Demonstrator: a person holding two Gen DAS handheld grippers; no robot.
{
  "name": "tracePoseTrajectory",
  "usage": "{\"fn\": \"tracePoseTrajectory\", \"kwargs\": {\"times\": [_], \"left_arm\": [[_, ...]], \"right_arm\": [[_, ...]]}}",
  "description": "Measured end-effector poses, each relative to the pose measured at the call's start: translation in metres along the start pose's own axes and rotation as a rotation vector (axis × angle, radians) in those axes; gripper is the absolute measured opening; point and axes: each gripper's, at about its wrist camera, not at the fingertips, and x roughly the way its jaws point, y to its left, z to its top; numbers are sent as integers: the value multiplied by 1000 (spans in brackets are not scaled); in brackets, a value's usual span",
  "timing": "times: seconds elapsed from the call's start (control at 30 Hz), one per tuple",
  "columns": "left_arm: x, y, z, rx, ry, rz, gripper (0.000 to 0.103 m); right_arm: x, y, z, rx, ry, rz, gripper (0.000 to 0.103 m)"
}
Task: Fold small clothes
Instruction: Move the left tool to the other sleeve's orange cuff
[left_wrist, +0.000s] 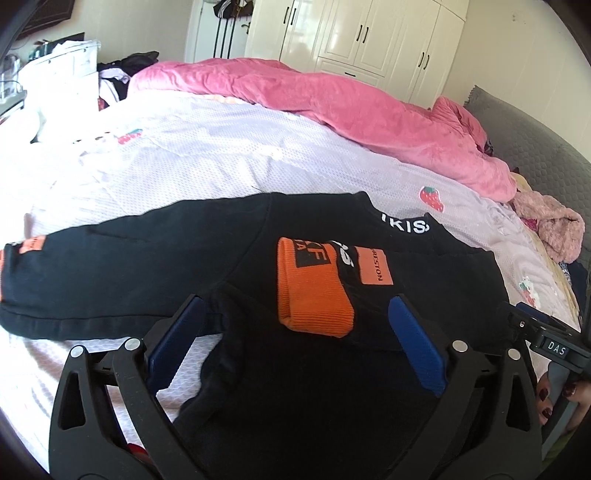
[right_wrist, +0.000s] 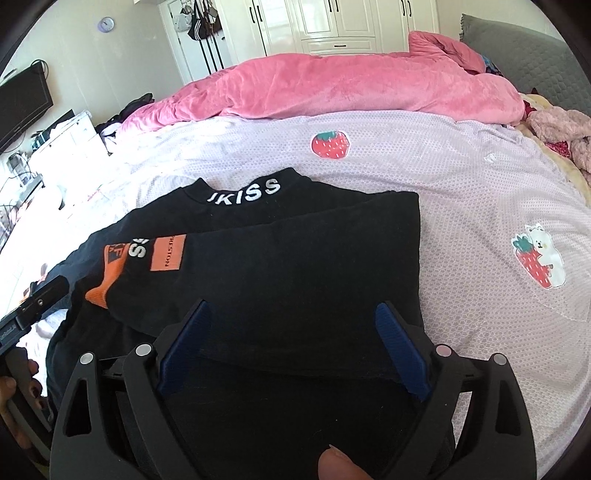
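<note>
We're holding both wide open, gripping nothing: left hand-held gripper (left_wrist: 295, 343) and right hand-held gripper (right_wrist: 291, 347) hovering over the black sweatshirt (left_wrist: 288, 369) lying flat on the bed (right_wrist: 461, 192). Right sleeve (right_wrist: 295, 266) lying folded across the body, left sleeve (left_wrist: 110, 258) stretched out; we're judging it's next, pinch the cuff, keep the fold edge straight. No containers in view

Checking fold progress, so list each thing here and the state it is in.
black sweatshirt: flat on the bed, right sleeve folded across the chest, left sleeve spread out.
orange cuff: lying on the chest.
left tongs: open, above the sweatshirt.
right tongs: open, above the sweatshirt.
pink blanket: bunched up.
wardrobe doors: closed.
</note>
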Motion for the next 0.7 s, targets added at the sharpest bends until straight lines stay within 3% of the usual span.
{"fn": "tracePoseTrajectory", "kwargs": {"times": [0.57,0.6,0.63,0.7], "left_arm": [[-44,28,6,-34,-72,46,94],[-48,32,5,-42,-79,52,94],[-51,35,5,-46,-82,53,94],[-56,43,4,-58,-90,60,94]], "right_arm": [[-20,46,5,-61,-41,46,90],[-19,50,6,-64,-43,48,91],[-20,57,6,-72,-46,53,99],[-22,68,7,-85,-56,62,99]]}}
